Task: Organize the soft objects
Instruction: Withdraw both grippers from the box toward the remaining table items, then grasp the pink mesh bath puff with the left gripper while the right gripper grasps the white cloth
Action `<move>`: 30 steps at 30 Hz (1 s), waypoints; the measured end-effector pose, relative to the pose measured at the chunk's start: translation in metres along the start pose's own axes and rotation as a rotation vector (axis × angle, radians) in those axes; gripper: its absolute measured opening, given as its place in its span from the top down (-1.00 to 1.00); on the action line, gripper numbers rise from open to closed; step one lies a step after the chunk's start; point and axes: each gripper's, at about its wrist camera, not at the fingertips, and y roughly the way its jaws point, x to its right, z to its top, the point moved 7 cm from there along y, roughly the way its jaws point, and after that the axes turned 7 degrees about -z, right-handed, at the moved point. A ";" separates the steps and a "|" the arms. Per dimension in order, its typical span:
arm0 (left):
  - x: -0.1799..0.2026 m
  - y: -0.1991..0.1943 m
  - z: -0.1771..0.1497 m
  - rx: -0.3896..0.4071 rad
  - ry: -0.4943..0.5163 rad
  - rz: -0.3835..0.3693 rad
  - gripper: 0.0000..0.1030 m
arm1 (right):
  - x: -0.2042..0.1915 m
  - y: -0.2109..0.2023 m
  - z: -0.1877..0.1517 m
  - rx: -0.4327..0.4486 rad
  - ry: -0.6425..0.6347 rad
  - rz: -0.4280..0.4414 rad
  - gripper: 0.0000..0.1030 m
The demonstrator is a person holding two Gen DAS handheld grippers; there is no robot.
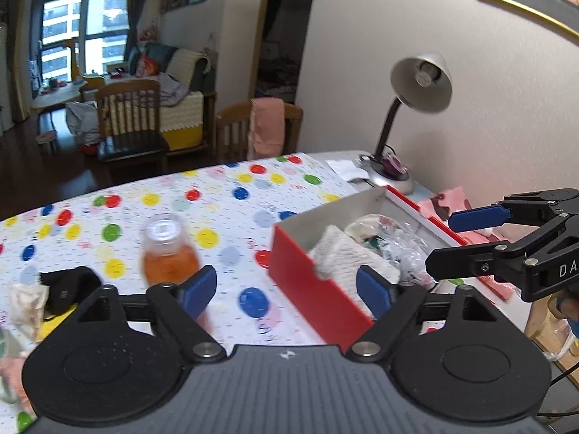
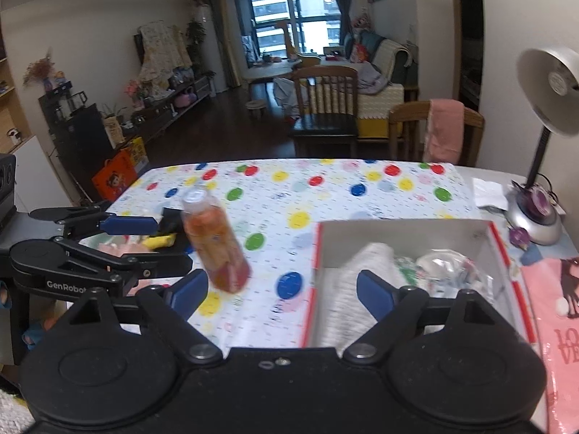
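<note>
Both tongs [image 1: 286, 289] [image 2: 282, 289] wide, empty, above red box [image 1: 307, 285] edge, bottle [image 1: 170, 253] alongside.

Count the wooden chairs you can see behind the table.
2: one dark-seated chair out on the floor, one chair at the table's far edge with a pink towel draped over it. Others may be hidden.

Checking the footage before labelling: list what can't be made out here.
- Bottle label: blurred in both views.
- Box contents beneath the white towel and crinkled plastic bag: covered.
- Dark item at table edge, left wrist view: partly hidden by the left gripper.
</note>
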 end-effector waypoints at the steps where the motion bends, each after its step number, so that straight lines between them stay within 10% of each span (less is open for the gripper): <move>1: -0.005 -0.006 -0.001 0.006 -0.002 0.005 -0.65 | -0.007 0.000 0.001 0.003 -0.001 0.002 -0.77; 30: -0.164 -0.094 -0.088 0.059 -0.142 0.161 -1.00 | -0.206 0.075 0.047 -0.043 -0.140 0.138 -0.97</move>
